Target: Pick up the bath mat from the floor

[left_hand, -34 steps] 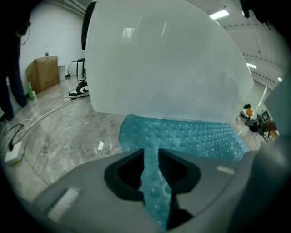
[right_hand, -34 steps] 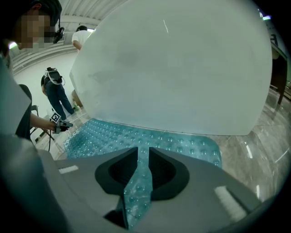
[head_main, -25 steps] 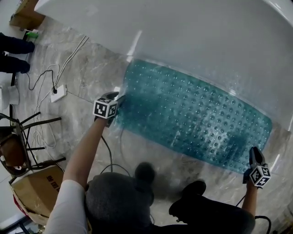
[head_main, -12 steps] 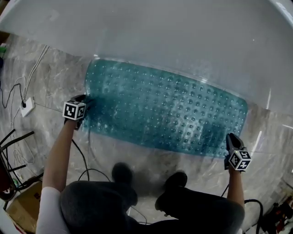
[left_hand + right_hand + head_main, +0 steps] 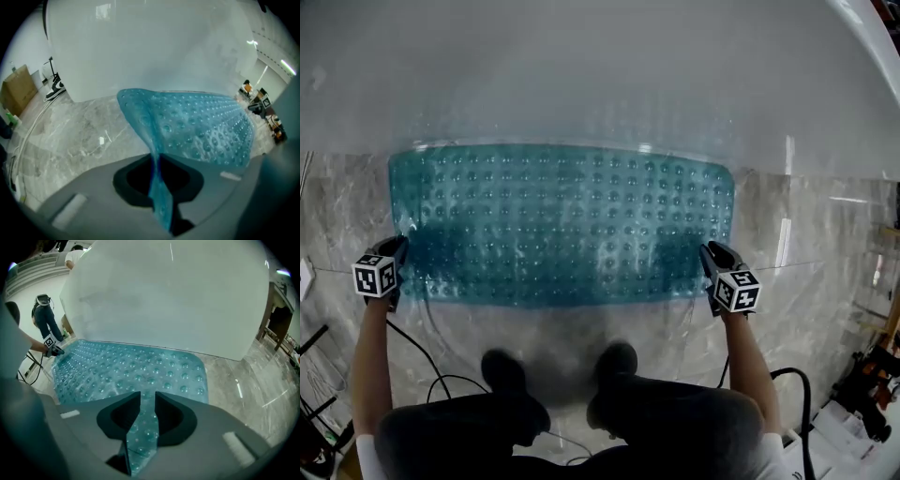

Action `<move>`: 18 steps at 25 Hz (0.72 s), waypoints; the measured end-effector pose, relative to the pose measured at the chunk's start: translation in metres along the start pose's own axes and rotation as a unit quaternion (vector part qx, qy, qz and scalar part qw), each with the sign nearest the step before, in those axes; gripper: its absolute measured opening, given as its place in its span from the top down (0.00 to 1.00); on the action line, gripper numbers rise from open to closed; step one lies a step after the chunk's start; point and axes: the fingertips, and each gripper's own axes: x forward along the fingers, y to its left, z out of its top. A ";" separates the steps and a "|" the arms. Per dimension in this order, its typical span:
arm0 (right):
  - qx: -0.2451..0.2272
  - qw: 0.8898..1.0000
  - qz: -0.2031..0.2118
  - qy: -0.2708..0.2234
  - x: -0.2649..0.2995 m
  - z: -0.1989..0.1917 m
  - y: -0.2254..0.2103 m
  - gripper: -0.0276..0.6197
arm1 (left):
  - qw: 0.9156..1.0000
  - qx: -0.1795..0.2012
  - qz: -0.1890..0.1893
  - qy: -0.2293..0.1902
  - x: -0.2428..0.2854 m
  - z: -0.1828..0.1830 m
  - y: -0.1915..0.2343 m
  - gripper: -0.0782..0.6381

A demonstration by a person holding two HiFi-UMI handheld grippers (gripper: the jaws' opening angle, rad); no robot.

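A teal, bubble-textured bath mat (image 5: 562,220) lies on the marble floor against the white bathtub (image 5: 600,75). My left gripper (image 5: 397,247) sits at the mat's near left corner. Its jaws have just been closing, and in the left gripper view the left gripper (image 5: 157,161) pinches a raised fold of the bath mat (image 5: 201,126). My right gripper (image 5: 712,251) is at the near right corner. Its jaws have just eased a little wider, and in the right gripper view the right gripper (image 5: 146,401) still clamps a strip of the bath mat (image 5: 126,366).
The person's two shoes (image 5: 502,370) stand just in front of the mat's near edge. Cables (image 5: 422,347) trail over the floor at both sides. A cardboard box (image 5: 18,89) stands far left and another person (image 5: 44,315) stands in the background.
The left gripper has slid along the mat's end to its near corner and shut on a fold. The right gripper has dropped onto the near right corner. The head view now faces the mat squarely.
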 end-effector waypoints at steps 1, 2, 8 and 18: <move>0.002 1.000 -0.008 0.001 0.001 -0.001 -0.010 0.78 | 1.000 -0.001 -0.004 -0.002 -0.001 0.002 -0.003 0.84; 0.007 1.000 -0.016 0.002 0.001 -0.003 -0.022 0.76 | 1.000 -0.002 -0.010 -0.003 -0.002 0.003 -0.006 0.84; 0.057 0.997 -0.049 0.022 0.013 -0.013 -0.087 0.58 | 1.000 0.009 -0.028 -0.007 -0.011 0.011 -0.020 0.84; 0.112 0.991 -0.035 0.069 0.040 -0.039 -0.108 0.33 | 0.999 0.010 -0.042 -0.033 -0.017 0.017 -0.031 0.85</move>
